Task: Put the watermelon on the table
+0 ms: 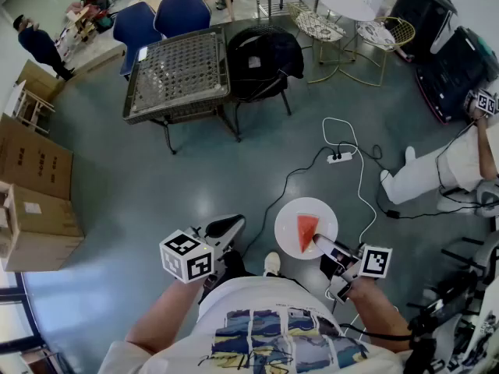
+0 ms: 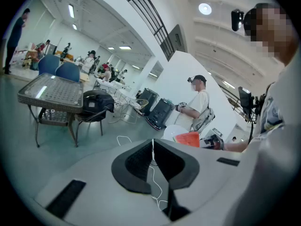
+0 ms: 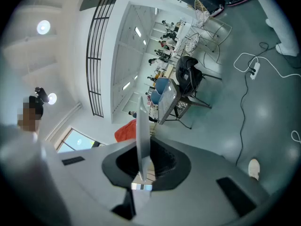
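Observation:
A red watermelon slice (image 1: pixel 306 233) lies on a round white plate (image 1: pixel 291 213) held above the floor in front of me. My right gripper (image 1: pixel 323 245) is shut on the plate's near rim. In the right gripper view the plate (image 3: pixel 141 126) stands edge-on between the jaws, with the watermelon slice (image 3: pixel 124 131) to its left. My left gripper (image 1: pixel 227 227) is shut and holds nothing; its pads (image 2: pixel 141 160) meet. From it the watermelon slice (image 2: pixel 188 138) and plate (image 2: pixel 172 131) show to the right. The dark mesh-topped table (image 1: pixel 178 72) stands farther ahead.
A black chair with a bag (image 1: pixel 262 59) stands beside the table, with blue chairs (image 1: pixel 160 16) behind it. Cardboard boxes (image 1: pixel 31 193) line the left. A power strip (image 1: pixel 339 157) and white cables cross the floor. A seated person (image 1: pixel 437 170) and black cases (image 1: pixel 446 62) are at the right.

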### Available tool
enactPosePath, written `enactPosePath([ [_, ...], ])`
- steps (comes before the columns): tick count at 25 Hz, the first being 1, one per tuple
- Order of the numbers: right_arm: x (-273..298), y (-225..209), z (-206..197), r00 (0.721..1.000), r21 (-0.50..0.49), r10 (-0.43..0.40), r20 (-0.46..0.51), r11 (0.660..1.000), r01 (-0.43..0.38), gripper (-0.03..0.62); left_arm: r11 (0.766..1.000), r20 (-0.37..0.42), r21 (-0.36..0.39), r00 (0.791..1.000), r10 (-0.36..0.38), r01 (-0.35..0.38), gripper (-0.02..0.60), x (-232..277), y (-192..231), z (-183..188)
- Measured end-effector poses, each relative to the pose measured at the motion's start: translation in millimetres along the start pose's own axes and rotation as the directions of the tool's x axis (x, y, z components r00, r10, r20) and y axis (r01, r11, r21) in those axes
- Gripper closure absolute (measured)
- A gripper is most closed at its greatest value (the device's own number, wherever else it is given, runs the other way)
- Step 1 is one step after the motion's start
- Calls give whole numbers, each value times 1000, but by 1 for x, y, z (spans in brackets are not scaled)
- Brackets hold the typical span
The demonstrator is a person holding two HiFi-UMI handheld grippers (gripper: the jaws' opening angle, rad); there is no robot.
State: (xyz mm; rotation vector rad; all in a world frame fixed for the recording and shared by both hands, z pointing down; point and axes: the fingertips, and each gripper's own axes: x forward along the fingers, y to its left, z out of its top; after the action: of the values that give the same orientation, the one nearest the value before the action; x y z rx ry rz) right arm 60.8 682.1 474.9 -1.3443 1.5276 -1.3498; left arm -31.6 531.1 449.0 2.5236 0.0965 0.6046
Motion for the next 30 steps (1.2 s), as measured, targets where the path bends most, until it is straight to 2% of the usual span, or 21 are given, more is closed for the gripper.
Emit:
enactPosePath([
  [3, -20, 2, -10, 1000, -2, 11, 6, 1000, -11, 566, 1000, -15, -17, 1000, 2, -2, 561, -5, -21, -15],
  [7, -30, 4, -15, 1000, -19, 25, -12, 1000, -25, 566, 1000, -17, 7, 1000, 19, -19, 561, -9, -37, -17],
  [11, -24, 1, -21, 998, -47, 12, -58, 999, -15, 566, 999, 25, 1, 998, 50, -50, 561, -20, -34, -14],
  [15, 3, 2, -22, 996, -22, 26, -91, 999, -28, 566, 997, 62, -22, 995, 79, -78, 561, -38, -16, -5],
  [21, 77, 3, -5, 990, -14, 27, -140, 999, -29, 566, 993, 108, -39, 987, 119, -116, 561, -59, 40, 17],
  [27, 198, 16, 31, 986, -25, 27, -166, 999, -32, 566, 986, 124, 65, 982, 143, -152, 562, -80, 137, 70],
  [30, 268, 24, 49, 983, -37, 16, -184, 999, -24, 566, 988, 117, 99, 988, 104, -116, 572, -95, 182, 101],
])
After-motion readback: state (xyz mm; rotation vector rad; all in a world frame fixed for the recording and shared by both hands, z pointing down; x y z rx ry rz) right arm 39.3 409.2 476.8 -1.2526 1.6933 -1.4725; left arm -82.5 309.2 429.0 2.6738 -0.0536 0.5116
